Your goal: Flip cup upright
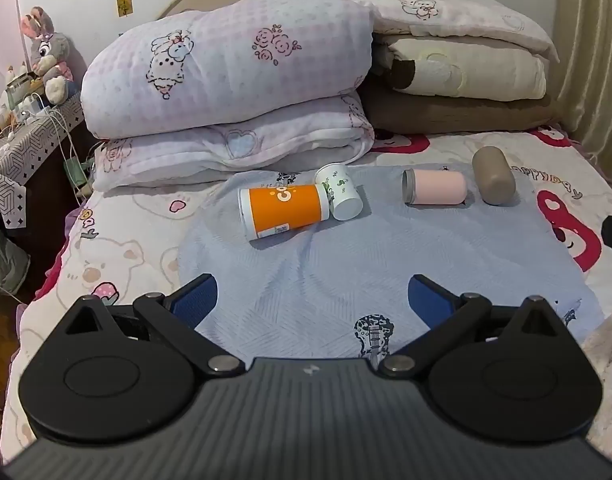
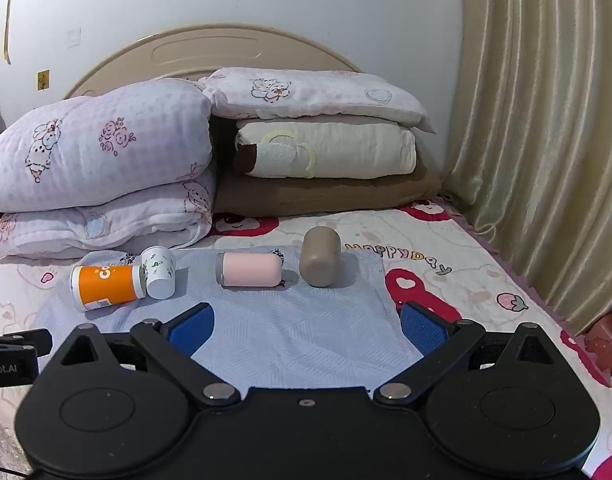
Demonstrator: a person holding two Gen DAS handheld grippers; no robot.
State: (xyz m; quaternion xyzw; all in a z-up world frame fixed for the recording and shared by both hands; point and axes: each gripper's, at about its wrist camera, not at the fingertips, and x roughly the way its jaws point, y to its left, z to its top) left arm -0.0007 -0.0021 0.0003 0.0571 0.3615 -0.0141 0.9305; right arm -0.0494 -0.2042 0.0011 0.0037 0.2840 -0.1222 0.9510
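Several cups lie on their sides on a pale blue cloth (image 1: pixel 326 276) on the bed. From left: an orange and white cup (image 1: pixel 283 210) (image 2: pixel 107 284), a small white cup with green leaf print (image 1: pixel 340 192) (image 2: pixel 158 270) touching it, a pink cup (image 1: pixel 434 187) (image 2: pixel 249 269), and a taupe cup (image 1: pixel 493 181) (image 2: pixel 320 256). My left gripper (image 1: pixel 312 300) is open and empty, over the cloth's near part. My right gripper (image 2: pixel 306 326) is open and empty, short of the pink and taupe cups.
Folded quilts (image 1: pixel 225 80) and stacked pillows (image 1: pixel 462 60) line the headboard behind the cups. A bedside table (image 1: pixel 29 140) with a plush rabbit and cables stands at the left. A curtain (image 2: pixel 546 140) hangs at the right. The left gripper's body (image 2: pixel 9 356) shows at the right view's left edge.
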